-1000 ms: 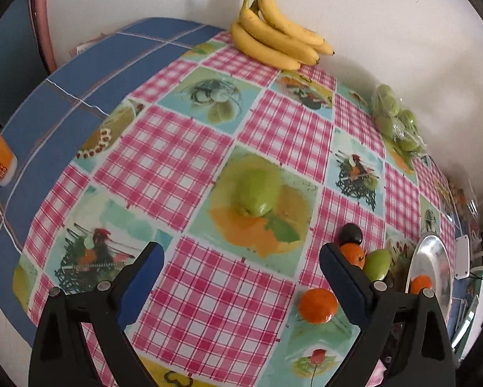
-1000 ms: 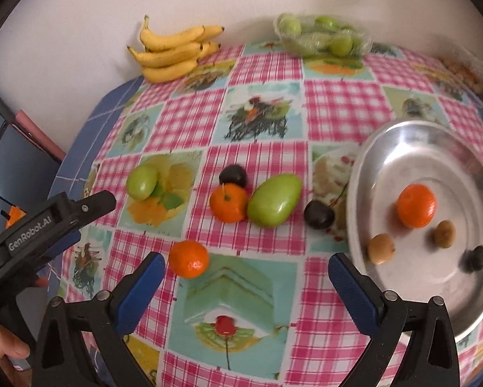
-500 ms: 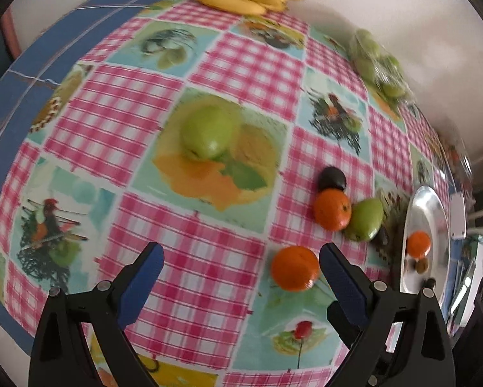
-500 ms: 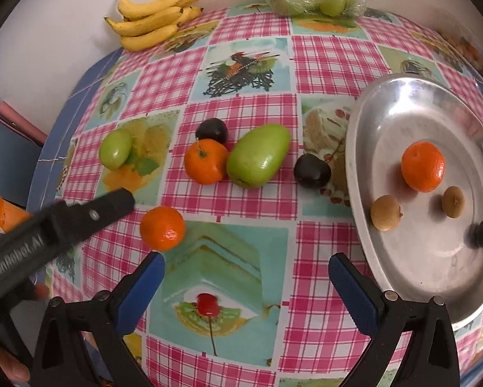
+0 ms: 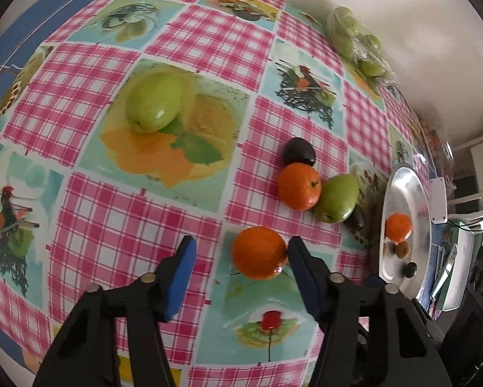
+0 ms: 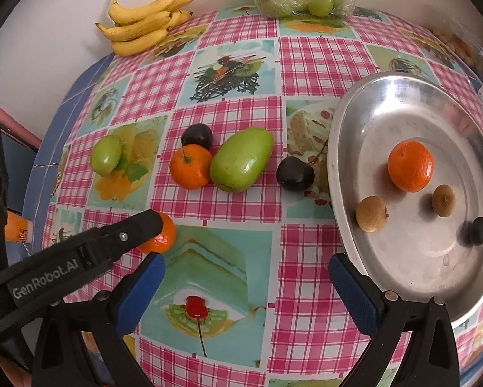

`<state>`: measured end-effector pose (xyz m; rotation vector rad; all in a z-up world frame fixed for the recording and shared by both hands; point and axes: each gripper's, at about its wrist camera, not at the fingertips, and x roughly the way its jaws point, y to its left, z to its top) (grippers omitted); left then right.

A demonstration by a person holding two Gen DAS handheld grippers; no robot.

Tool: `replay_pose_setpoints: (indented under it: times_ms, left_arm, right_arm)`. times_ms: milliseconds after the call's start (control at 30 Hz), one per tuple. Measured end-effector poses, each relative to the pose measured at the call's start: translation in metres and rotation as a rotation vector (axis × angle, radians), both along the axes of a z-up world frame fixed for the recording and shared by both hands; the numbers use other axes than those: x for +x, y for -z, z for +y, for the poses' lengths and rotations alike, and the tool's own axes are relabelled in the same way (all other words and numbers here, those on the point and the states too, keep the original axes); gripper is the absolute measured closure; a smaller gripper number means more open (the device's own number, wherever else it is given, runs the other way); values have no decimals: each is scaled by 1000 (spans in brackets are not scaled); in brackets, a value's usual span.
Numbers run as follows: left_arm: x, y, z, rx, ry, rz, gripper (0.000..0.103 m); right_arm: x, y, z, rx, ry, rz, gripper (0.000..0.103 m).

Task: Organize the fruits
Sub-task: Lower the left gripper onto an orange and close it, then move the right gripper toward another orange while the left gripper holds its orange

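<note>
Checked oilcloth covered the counter [image 6: 309, 290]. On it lay a tangerine [image 5: 259, 252] between the left claw's [image 5: 239, 258] closing pads, one apparently touching, the other apart. Beside the metal tray [image 6: 412, 258], the right claw [image 6: 246, 272] hung spread and empty.

The left gripper [image 5: 239, 254] had just been closing around a round orange tangerine [image 5: 259, 252] on the pink checked tablecloth [image 5: 119, 213]; its right blue pad [image 5: 301, 274] touched the fruit, while the left pad [image 5: 183, 274] stood apart from it.
</note>
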<state>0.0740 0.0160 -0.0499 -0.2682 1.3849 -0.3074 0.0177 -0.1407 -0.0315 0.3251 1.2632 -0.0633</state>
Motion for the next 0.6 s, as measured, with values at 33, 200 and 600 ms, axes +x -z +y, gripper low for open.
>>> replay_pose_setpoints:
  times_ms: [33, 200, 600]
  left_arm:
    - [1, 0, -1, -7, 0, 1, 49]
    - [1, -1, -5, -38, 20, 2, 62]
    - [4, 6, -9, -72, 29, 26, 64]
  right_arm:
    - [0, 0, 0, 0, 0, 0, 0]
    - [1, -2, 0, -2, -2, -7, 0]
    - [1, -3, -1, 1, -3, -11, 0]
